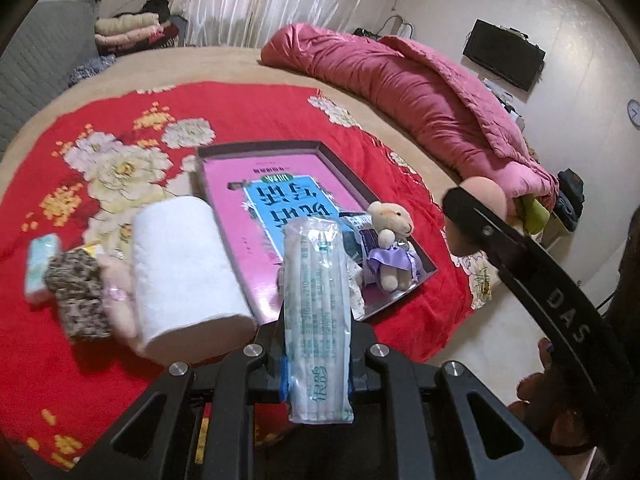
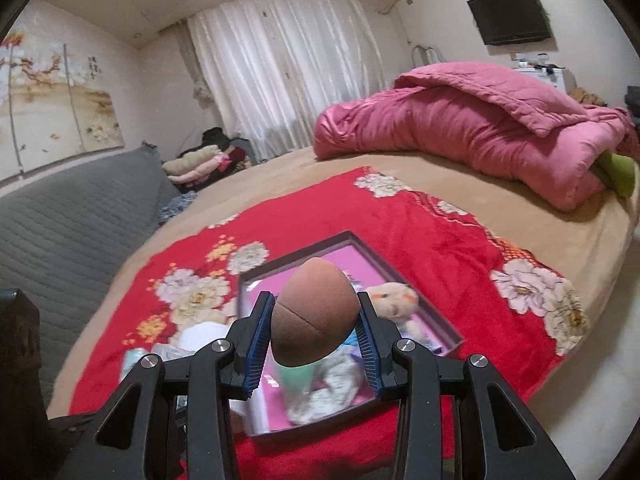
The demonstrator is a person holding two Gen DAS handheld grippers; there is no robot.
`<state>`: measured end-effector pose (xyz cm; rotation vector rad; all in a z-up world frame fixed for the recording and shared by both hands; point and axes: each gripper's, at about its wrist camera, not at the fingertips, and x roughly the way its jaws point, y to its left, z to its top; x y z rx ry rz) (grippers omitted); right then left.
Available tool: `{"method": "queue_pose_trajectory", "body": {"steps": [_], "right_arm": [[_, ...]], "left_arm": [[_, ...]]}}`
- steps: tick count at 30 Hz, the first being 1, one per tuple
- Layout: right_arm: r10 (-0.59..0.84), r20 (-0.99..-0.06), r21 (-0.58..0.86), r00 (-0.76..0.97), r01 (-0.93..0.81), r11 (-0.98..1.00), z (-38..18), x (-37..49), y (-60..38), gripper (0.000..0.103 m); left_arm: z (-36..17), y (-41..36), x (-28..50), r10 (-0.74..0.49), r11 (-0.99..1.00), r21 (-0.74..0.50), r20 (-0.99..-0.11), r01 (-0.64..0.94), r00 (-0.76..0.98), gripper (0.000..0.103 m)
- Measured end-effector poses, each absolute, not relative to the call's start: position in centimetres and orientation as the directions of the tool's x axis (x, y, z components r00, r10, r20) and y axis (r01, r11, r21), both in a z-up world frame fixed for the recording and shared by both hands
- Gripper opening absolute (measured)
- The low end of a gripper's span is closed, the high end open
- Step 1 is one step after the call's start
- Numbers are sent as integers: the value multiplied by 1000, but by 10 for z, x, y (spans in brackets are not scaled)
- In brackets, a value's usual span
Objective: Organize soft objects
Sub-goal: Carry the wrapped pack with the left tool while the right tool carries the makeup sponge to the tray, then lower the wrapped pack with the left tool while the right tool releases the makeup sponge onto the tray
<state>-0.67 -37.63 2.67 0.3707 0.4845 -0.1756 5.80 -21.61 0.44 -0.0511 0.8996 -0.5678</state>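
Observation:
My left gripper (image 1: 318,332) is shut on a long white-and-green tissue packet (image 1: 318,300), held upright above the near edge of a pink-lined tray (image 1: 256,151). A teddy bear in a purple dress (image 1: 390,240) and a crumpled packet (image 1: 358,232) lie in the tray's right corner. My right gripper (image 2: 316,328) is shut on a brown egg-shaped sponge (image 2: 316,312), held over the tray (image 2: 296,249) beside the bear (image 2: 394,300). That sponge (image 1: 486,196) also shows at the right of the left wrist view.
On the red flowered blanket (image 1: 240,116), left of the tray, lie a white paper roll (image 1: 184,268), a small tissue pack (image 1: 40,268), a brown speckled cloth (image 1: 78,296) and a pink soft item (image 1: 120,304). A pink quilt (image 2: 460,128) lies across the bed's far side. A grey padded surface (image 2: 68,224) borders the left.

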Motion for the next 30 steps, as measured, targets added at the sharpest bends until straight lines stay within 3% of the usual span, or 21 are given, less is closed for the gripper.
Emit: {"method": "queue_pose_trajectory", "body": {"steps": [6, 17, 30], "right_arm": [[-99, -534, 314, 840, 305, 899, 7, 0, -396, 41], [-43, -581, 263, 813, 237, 935, -10, 22, -377, 42], [-38, -616, 271, 787, 257, 928, -26, 32, -387, 42]], "left_arm": [[-17, -235, 76, -495, 847, -296, -743, 441, 451, 19], [-48, -254, 92, -471, 853, -280, -776, 441, 418, 19], [-59, -262, 115, -477, 852, -289, -773, 436, 418, 19]]}}
